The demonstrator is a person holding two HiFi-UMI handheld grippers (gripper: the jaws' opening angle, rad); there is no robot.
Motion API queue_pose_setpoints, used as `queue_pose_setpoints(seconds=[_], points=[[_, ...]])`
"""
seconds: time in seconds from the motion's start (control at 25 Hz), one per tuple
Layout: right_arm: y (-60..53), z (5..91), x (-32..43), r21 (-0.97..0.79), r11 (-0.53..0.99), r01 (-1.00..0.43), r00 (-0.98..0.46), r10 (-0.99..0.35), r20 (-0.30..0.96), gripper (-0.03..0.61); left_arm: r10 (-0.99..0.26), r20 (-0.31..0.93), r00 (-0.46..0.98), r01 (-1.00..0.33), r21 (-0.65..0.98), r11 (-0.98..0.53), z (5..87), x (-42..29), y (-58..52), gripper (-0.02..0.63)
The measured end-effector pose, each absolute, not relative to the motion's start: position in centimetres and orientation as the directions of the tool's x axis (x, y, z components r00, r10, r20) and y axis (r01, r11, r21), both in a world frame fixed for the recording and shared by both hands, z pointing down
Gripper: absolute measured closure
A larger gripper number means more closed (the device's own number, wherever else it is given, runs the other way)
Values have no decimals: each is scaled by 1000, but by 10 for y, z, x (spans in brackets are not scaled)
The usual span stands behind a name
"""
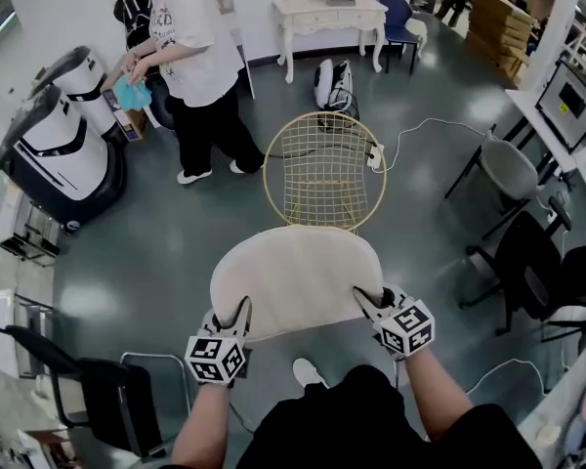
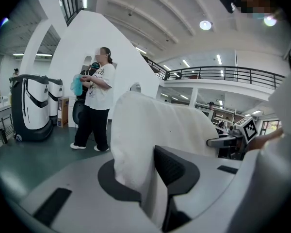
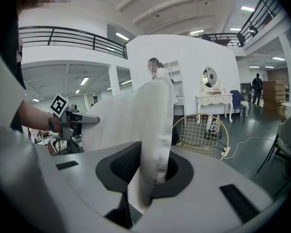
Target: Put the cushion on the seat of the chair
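A cream round cushion (image 1: 293,277) hangs flat in the air between both grippers, just short of the gold wire chair (image 1: 324,169). My left gripper (image 1: 236,319) is shut on the cushion's near left edge, and my right gripper (image 1: 369,303) is shut on its near right edge. In the left gripper view the cushion (image 2: 150,135) rises out of the closed jaws. The right gripper view shows the cushion (image 3: 150,130) pinched the same way, with the chair (image 3: 201,132) ahead on the right. The cushion's far edge hides the front of the chair's seat.
A person (image 1: 195,66) stands beyond the chair on the left, beside white machines (image 1: 63,140). Grey and black chairs (image 1: 527,252) stand to the right, a black chair (image 1: 98,389) near left. A white cable (image 1: 420,130) runs on the floor. A white dressing table (image 1: 327,13) stands behind.
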State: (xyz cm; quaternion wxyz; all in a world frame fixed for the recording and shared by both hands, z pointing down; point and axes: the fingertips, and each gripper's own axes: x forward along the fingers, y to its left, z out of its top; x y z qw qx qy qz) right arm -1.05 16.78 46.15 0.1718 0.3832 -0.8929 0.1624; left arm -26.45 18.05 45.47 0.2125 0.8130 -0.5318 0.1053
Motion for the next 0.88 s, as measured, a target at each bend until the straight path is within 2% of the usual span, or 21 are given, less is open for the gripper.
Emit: queue_pose_setpoints(seconds=[0.4,0.88], points=[[147,458,-31,-160,649,-744,-645,-635,425,508,-824,388,412,-910,230,-346,451,-286,160,514],[79,467,-9,-175,636,-752,-639,-638,429,508,-815,401,419,-907,231,-352,457,-265,91,514]])
